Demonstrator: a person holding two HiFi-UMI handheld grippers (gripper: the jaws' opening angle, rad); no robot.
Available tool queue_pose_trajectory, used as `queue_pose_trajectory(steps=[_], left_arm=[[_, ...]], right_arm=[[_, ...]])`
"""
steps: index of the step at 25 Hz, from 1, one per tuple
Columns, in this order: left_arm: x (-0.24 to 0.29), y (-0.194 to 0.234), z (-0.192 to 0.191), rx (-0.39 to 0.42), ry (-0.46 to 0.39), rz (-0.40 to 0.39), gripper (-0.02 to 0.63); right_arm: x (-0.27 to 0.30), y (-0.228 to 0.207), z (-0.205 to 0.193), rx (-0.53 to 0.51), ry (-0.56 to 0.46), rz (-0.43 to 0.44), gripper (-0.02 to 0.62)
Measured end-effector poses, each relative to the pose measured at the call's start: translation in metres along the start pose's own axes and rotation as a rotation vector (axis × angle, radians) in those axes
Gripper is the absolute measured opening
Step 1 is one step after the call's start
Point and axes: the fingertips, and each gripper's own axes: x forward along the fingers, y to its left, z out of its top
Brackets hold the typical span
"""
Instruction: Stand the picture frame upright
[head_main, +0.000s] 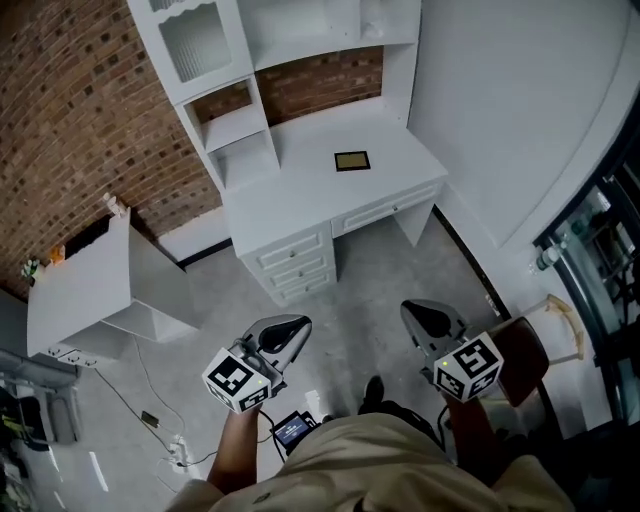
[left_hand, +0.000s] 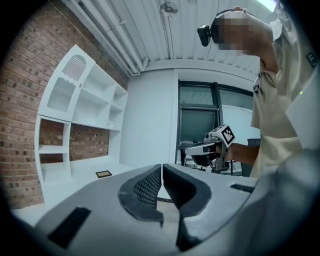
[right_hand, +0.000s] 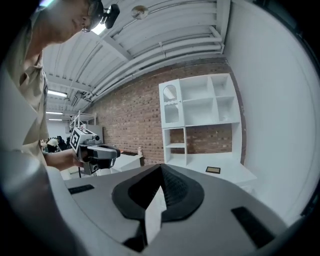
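Note:
A small dark picture frame (head_main: 352, 161) lies flat on the white desk (head_main: 300, 185) far ahead of me. It shows tiny in the left gripper view (left_hand: 103, 174) and in the right gripper view (right_hand: 213, 170). My left gripper (head_main: 297, 325) is held over the floor well short of the desk, jaws shut with nothing between them (left_hand: 161, 168). Beside it, my right gripper (head_main: 415, 308) is also shut and empty (right_hand: 161, 168). Each gripper shows in the other's view: the right one (left_hand: 207, 150) and the left one (right_hand: 97, 152).
A white hutch with shelves (head_main: 215, 60) rises behind the desk against a brick wall (head_main: 70, 120). A white cabinet (head_main: 85, 285) stands to the left, with cables and a power strip (head_main: 175, 450) on the floor. A brown chair (head_main: 522, 355) sits at my right.

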Motion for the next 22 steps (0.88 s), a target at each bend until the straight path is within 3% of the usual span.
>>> queue_pose_trajectory(steps=[10, 14, 18, 22], left_arm=[[0.105, 0.057, 0.02, 0.018, 0.021, 0.079, 0.014], [0.135, 0.076, 0.024, 0.011, 0.052, 0.063, 0.013], [0.169, 0.119, 0.023, -0.004, 0.048, 0.066, 0.013], [0.211, 0.16, 0.022, 0.003, 0.033, 0.017, 0.014]], right_arm=[[0.053, -0.111, 0.005, 0.028, -0.02, 0.097, 0.005], [0.067, -0.143, 0.009, 0.057, -0.02, 0.095, 0.003], [0.092, -0.184, 0.005, 0.068, -0.001, 0.072, 0.005], [0.12, -0.22, 0.011, 0.057, 0.004, 0.034, 0.005]])
